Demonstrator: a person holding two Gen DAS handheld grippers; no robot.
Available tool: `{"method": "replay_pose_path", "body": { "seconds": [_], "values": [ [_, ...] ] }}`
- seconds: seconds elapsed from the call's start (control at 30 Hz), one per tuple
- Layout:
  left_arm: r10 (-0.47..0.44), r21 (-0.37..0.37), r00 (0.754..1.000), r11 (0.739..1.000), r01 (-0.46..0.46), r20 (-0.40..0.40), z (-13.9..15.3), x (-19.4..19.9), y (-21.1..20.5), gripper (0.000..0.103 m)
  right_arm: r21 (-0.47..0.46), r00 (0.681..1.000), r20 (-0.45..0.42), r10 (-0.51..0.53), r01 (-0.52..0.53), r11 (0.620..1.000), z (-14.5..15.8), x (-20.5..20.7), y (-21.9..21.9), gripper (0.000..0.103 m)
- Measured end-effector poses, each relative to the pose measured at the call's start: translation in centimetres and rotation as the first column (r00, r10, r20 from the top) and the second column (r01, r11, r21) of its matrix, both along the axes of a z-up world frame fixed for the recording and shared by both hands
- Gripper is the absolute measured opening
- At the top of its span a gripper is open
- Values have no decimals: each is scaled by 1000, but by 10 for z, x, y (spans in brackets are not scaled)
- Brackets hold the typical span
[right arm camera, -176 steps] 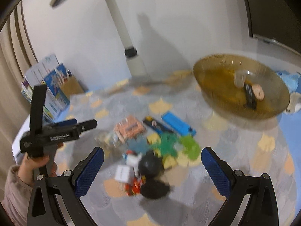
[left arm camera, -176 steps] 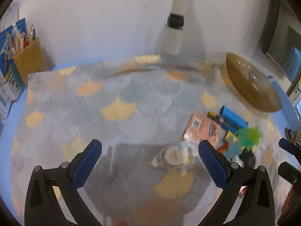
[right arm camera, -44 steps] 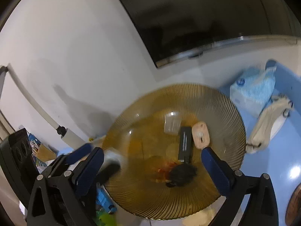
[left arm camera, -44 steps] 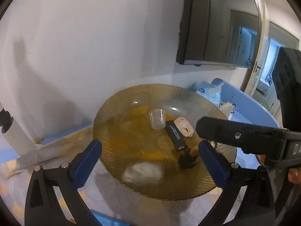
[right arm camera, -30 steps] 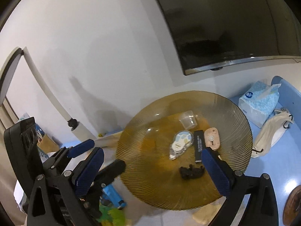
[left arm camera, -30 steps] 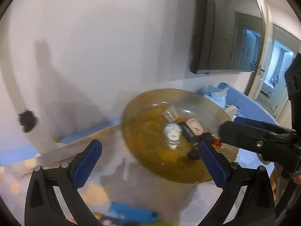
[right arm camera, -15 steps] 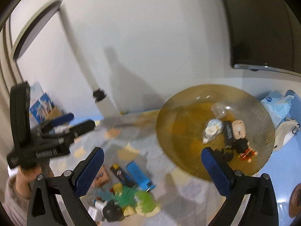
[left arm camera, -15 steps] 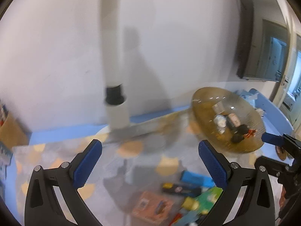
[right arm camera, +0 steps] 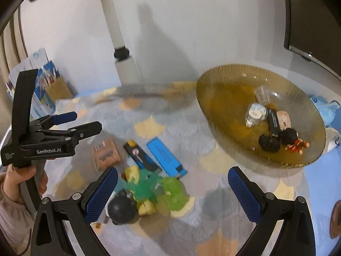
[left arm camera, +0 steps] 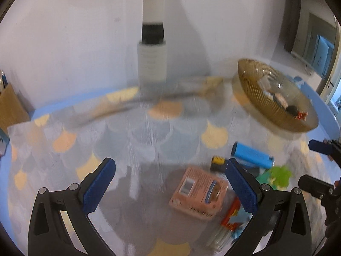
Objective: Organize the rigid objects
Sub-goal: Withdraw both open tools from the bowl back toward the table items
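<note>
An amber glass bowl (right arm camera: pixel 213 106) at the right holds a clear cup, a white wrapped item (right arm camera: pixel 255 112), a black bar, a pink piece and small black figures; it also shows in the left wrist view (left arm camera: pixel 255 98). On the patterned mat lie a pink box (left arm camera: pixel 198 194), a blue bar (right arm camera: pixel 166 157), a black bar (right arm camera: pixel 138 155), green toys (right arm camera: pixel 157 189) and a black ball (right arm camera: pixel 121 208). My left gripper (left arm camera: pixel 170 185) is open and empty above the mat by the pink box. My right gripper (right arm camera: pixel 172 194) is open and empty above the pile.
A white lamp post (left arm camera: pixel 152 49) stands at the back by the wall. A wooden pen holder (left arm camera: pixel 10 106) and books (right arm camera: pixel 42 85) are at the left. A dark screen (right arm camera: pixel 315 21) hangs at the right. A tissue pack (right arm camera: pixel 326 108) lies beyond the bowl.
Both grippers have swung away from the bowl and back down over the mat. The white wrapped item that lay on the mat 5.9 s ago now lies in the bowl.
</note>
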State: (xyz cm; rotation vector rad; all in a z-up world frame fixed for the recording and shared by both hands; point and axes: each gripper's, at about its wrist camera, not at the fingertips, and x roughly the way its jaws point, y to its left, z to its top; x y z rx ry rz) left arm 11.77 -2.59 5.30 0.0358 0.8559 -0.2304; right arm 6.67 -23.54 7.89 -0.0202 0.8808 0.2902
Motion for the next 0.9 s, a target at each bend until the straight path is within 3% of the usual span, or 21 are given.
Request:
{"method": "replay_pose_path", "body": {
  "seconds": [0.23,0.37,0.5,0.6,0.73,0.9],
  "values": [
    [-59,32,997,998,61,-59,-26,-5,-5,102,-136,999,-32,-41,36,990,-28,-5,-7,103],
    [-115,19,991,993,116,-64,-31,-10,-13,102,-112,996,-62,-60,53,992,-42,1,-16,103],
    [-122,24,990,992,124,-70,-35,-9,-11,103,-142,997,-63,-48,38,989,-55,7,-10,103],
    [-120,78,990,989,126,-76,-42,-8,-14,103,-129,998,-34,-45,41,991,-58,4,-8,103],
    [-121,74,990,989,126,-74,-41,-9,-16,103,-48,995,-64,-73,70,996,-62,7,-20,103],
    [-107,74,991,991,112,-75,-42,-6,-16,103,-60,994,-65,-82,79,995,-62,7,-19,103]
  ]
}}
